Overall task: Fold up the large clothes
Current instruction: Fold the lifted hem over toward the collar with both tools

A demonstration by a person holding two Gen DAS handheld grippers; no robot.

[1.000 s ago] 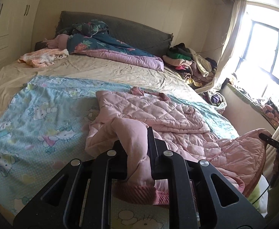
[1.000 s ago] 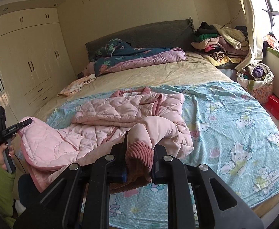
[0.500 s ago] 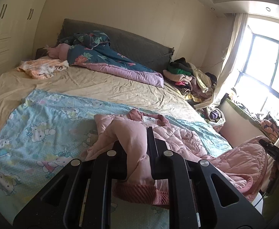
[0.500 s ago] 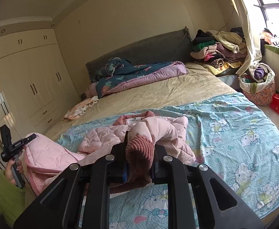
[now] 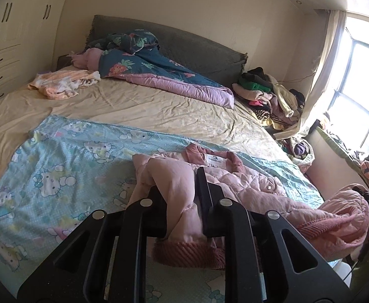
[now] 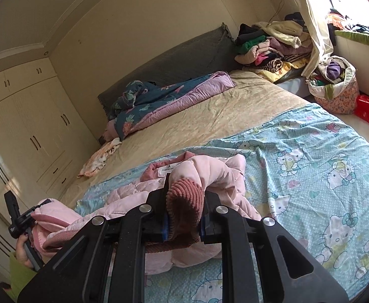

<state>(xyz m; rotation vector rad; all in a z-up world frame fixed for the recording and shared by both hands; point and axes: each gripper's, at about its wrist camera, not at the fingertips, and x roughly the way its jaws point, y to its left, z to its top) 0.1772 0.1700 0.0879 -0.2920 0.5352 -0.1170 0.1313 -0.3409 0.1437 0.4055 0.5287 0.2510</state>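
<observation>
One pink quilted padded jacket lies bunched on one pale blue cat-print cotton sheet spread over the near half of the beige bed; its two ribbed, darker pink cuffs are both caught; the left black two-finger gripper is clenched on one smooth pink sleeve, the ribbed cuff hanging below its fingers; the right black two-finger gripper is clamped on the other ribbed cuff; one white label shows at the collar; bare sheet stretches open to the right of the jacket toward the bed's rounded edge; one teal floral quilt lies rumpled by the grey headboard.
</observation>
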